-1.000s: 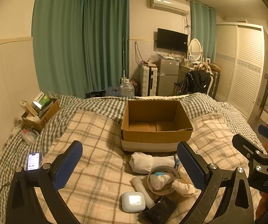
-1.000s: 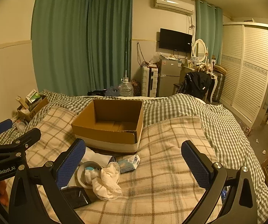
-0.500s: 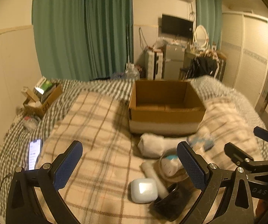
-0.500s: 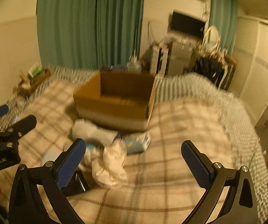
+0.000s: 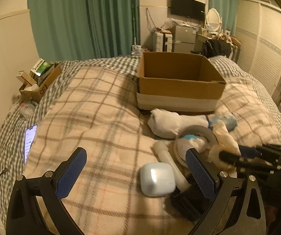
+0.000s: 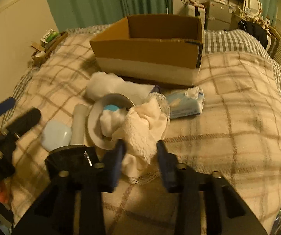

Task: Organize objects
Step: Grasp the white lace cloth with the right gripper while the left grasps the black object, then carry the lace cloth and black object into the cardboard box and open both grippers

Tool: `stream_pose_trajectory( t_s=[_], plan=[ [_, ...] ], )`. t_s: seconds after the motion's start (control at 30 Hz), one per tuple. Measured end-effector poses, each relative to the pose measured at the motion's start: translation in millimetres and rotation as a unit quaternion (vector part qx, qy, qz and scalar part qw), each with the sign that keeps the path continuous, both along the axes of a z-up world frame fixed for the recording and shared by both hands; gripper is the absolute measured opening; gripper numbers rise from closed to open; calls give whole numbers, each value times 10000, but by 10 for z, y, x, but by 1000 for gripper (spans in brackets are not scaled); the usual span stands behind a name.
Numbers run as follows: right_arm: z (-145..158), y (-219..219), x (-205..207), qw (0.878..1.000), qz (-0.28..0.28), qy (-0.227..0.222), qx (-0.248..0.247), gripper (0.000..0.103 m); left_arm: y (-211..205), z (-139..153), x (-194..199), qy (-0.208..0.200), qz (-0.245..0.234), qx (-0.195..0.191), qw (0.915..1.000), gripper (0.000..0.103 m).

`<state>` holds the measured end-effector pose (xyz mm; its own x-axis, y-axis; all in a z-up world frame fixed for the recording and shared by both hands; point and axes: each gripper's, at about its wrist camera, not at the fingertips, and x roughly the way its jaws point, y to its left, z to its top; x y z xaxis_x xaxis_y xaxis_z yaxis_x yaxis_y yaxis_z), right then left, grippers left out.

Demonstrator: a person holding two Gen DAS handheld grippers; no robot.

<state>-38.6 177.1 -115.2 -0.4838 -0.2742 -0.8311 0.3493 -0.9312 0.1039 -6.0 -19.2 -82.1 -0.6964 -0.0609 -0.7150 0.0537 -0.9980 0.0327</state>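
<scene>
text: "SFJ" partly showing | on: small brown cardboard box sitting far left | other print: blurring, unreadable

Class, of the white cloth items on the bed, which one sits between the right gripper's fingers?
The crumpled cream cloth, between the right gripper fingers; the white sock lies by the box.

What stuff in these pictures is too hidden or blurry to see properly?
- Cardboard box floor: near wall hides it, both views.
- Black item: left wrist view, left gripper finger covers part.
- Cloth grip: right wrist view, right gripper blurred.
- Phone text: too small.
</scene>
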Motion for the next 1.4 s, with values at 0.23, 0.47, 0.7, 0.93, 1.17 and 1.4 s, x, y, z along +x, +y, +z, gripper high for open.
stream_pose_trajectory(
  t_s=[0.23,0.47,0.7,0.93,1.17,1.4],
  plan=[
    [389,89,271,9974,-151,692,137,22,240,-90,137,-272,-273,-113,9992,92],
    [560,217,457,9957,-222,899,72,22,544,-160,187,-431,-977,-94,9942,85],
    [620,326,556,9947,-298,982,39,22,613,-321,80,-846,-1232,35,9888,43],
    [686,380,611,9939,-314,1061,-5,22,644,-189,125,-681,-1399,159,9877,27],
    [745,430,600,9932,-331,1114,-80,22,636,-71,90,-599,-1470,481,9861,12],
    [865,396,501,9922,-273,1208,-117,22,585,196,-53,-391,-1472,760,9854,11]
  ],
)
